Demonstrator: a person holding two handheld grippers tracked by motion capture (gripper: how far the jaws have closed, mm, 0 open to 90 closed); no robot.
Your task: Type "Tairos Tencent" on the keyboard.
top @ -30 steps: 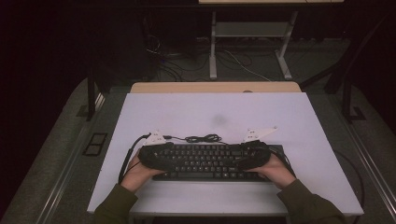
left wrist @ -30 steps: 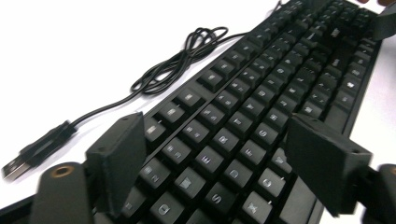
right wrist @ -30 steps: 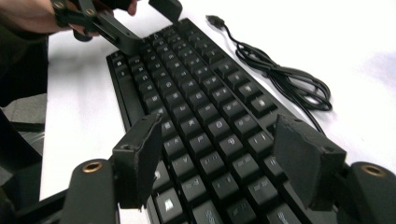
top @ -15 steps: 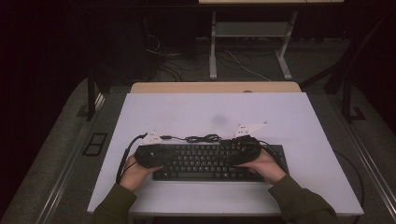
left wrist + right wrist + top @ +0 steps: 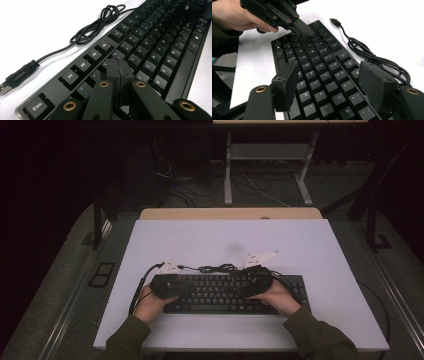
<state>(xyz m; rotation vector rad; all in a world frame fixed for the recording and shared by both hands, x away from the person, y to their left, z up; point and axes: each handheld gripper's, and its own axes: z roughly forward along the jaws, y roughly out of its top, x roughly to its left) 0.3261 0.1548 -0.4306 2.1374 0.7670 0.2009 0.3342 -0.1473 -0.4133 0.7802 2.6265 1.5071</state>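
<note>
A black keyboard (image 5: 220, 295) lies flat near the table's front edge, its keys facing up (image 5: 150, 50) (image 5: 322, 72). Its thin black cable (image 5: 216, 268) is coiled behind it on the table (image 5: 100, 25) (image 5: 372, 57) and ends in a USB plug (image 5: 15, 80) (image 5: 334, 22). My left gripper (image 5: 165, 282) (image 5: 117, 67) is over the keyboard's left end. Its jaws have just been closing and now stand pressed together with nothing between them. The right gripper view shows it from the other side (image 5: 303, 28). My right gripper (image 5: 257, 277) (image 5: 330, 72) hovers open over the keys further right.
The white table (image 5: 225, 240) has bare room behind and to both sides of the keyboard. A wooden strip (image 5: 230, 213) runs along its far edge. Beyond it are a metal frame (image 5: 270, 155) and floor cables.
My right gripper has shifted a little to the left along the keyboard. The left hand stays about where it was.
</note>
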